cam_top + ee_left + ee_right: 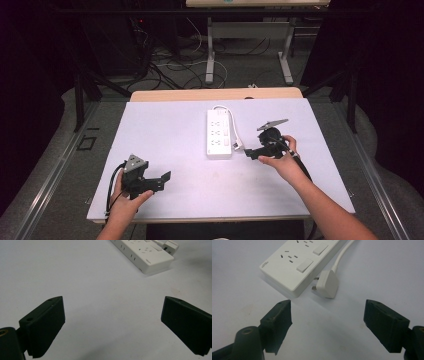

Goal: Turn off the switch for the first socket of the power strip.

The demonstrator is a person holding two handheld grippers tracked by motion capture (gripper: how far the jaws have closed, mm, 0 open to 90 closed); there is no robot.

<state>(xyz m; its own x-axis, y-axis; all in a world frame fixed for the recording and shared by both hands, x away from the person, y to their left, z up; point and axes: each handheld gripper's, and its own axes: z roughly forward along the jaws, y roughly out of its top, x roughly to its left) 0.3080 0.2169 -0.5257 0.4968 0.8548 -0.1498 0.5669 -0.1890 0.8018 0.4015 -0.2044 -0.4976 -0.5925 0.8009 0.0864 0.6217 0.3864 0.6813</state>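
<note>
Two grippers, left gripper [162, 178] and right gripper [328, 322], show fingers spread, pinching nothing; small lettering on the white power strip [294, 267] mid-bench beside its plug [327, 285] is unreadable.

White power strip [219, 133] lies flat, centre of the high view, long axis up-down, sockets and switches facing up. Its white plug [327, 284] lies unplugged just beside the strip's near right corner, prongs toward it, cord [342, 255] running along the right side.
</note>
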